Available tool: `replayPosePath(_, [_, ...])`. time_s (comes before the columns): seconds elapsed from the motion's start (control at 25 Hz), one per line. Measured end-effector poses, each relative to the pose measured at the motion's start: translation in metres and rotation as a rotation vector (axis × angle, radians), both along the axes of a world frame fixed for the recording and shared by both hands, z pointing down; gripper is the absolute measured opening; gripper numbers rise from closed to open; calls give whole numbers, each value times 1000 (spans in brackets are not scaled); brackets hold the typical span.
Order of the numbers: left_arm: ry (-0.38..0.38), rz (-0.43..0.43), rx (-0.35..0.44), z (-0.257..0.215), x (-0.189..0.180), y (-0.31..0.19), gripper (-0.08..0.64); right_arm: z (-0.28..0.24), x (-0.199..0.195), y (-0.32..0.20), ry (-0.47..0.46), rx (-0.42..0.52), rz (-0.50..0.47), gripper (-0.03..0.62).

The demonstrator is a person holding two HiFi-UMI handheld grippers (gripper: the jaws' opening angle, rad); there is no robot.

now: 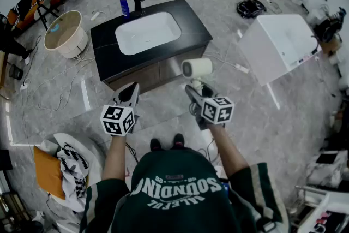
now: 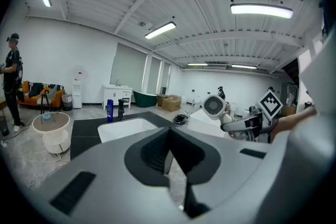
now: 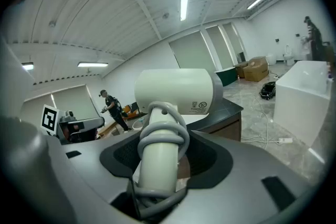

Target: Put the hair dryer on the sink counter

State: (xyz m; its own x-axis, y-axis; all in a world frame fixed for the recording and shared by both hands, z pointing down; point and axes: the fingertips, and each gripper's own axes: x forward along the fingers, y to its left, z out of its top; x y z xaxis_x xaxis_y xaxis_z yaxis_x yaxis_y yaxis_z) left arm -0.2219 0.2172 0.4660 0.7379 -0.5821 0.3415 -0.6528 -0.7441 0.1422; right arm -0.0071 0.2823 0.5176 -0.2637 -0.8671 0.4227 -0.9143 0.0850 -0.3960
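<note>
A person standing short of a dark vanity carries a cream hair dryer (image 1: 197, 67) in the right tool (image 1: 195, 91), whose jaws are spread wide around the handle and clamped on it. The dryer is in the air just in front of the cabinet, not yet over the bench (image 1: 188, 19). The left tool (image 1: 131, 93) is level with it, jaws drawn together on nothing. The right gripper view shows the barrel (image 3: 176, 93) riding above the grip, with the grey cord (image 3: 163, 136) looped round the handle. Judging by its hard, smooth plastic shell, the dryer looks stiff, fairly light and top-heavy, liable to swivel if it is pinched loosely. The handle, where the wound cord gives the pads some bite, seems the sensible hold, and it should be set down gently rather than dropped. The bench is flat, black and glossy around a white basin (image 1: 147, 33), and its right-hand margin offers the broadest bare strip. A blue bottle (image 1: 125, 7) and a black faucet (image 1: 138, 1) stand at the back edge. Around it lies a showroom-like hall with a grey marbled floor (image 1: 163, 112), trailing cables, a white tub (image 1: 281, 43) to the right and a round stand (image 1: 64, 34) to the left.
</note>
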Motion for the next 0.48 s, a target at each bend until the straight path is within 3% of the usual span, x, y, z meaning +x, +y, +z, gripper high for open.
replayPosePath(0.48, [-5, -4, -30, 12, 9, 4, 0, 9, 10, 1, 5, -23, -13, 236])
